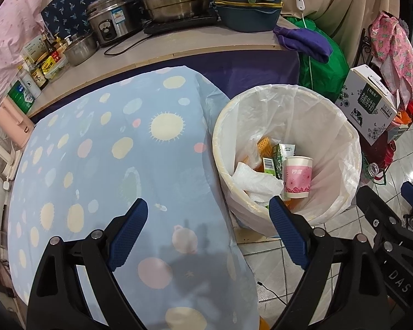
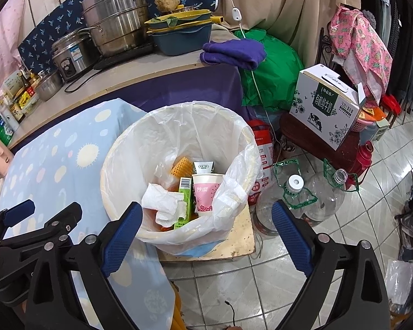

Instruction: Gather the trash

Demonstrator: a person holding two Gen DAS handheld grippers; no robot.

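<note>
The left gripper (image 1: 208,214) is hanging over the edge of a table with a blue spotty cloth (image 1: 102,148), and its blue fingers (image 1: 132,228) are standing wide apart with nothing between them. The right gripper (image 2: 206,217) is hanging above the trash bin (image 2: 176,181), and its fingers (image 2: 291,236) are standing wide apart too, holding nothing.

In the right wrist view the bin is sitting right in the middle, with a white plastic bag (image 2: 234,148) lining it. Inside the bin, a pink paper cup (image 2: 205,192) is standing upright. A green carton (image 2: 185,200) is leaning just beside it at 9 o'clock. A crumpled white tissue (image 2: 162,203) is lying at 9 o'clock of the carton, touching it. An orange bumpy thing (image 2: 181,166) is poking up at 11 o'clock of the cup.

From the bin, empty clear bottles (image 2: 297,198) are standing on the tiled floor at 3 o'clock. A white milk box (image 2: 325,104) is sitting at 1 o'clock. Big steel pots (image 2: 115,24) are waiting on the counter at 11 o'clock
</note>
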